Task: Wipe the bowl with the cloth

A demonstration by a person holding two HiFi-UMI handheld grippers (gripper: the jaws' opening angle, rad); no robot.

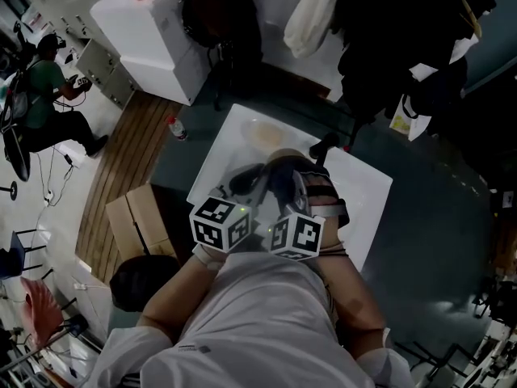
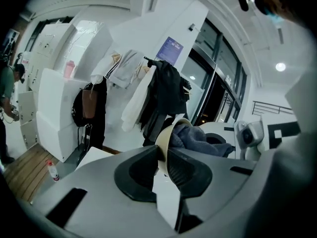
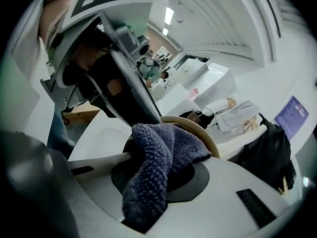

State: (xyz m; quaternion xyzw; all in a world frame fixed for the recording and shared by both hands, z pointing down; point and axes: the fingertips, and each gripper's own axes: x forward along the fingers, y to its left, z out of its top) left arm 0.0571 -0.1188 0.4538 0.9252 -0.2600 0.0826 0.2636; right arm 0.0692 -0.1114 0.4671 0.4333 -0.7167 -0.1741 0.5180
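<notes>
Left gripper [image 2: 163, 168]: my jaws are clamped on the rim of the tan bowl [image 2: 164, 135], one inside, one outside | Right gripper [image 3: 163, 176]: I hold the dark blue cloth [image 3: 158, 143] | Cloth: bunched inside the bowl | Tabletop [image 1: 234, 132]: white, beneath the bowl

Nubbly terry cloth [image 3: 158, 167] fills a smooth, matt bowl [image 3: 205, 133].

The white square table [image 1: 370, 196] lies bare on its right side, while a shallow beige dish [image 1: 262, 133] and a small black object [image 1: 324, 145] occupy its far edge.
</notes>
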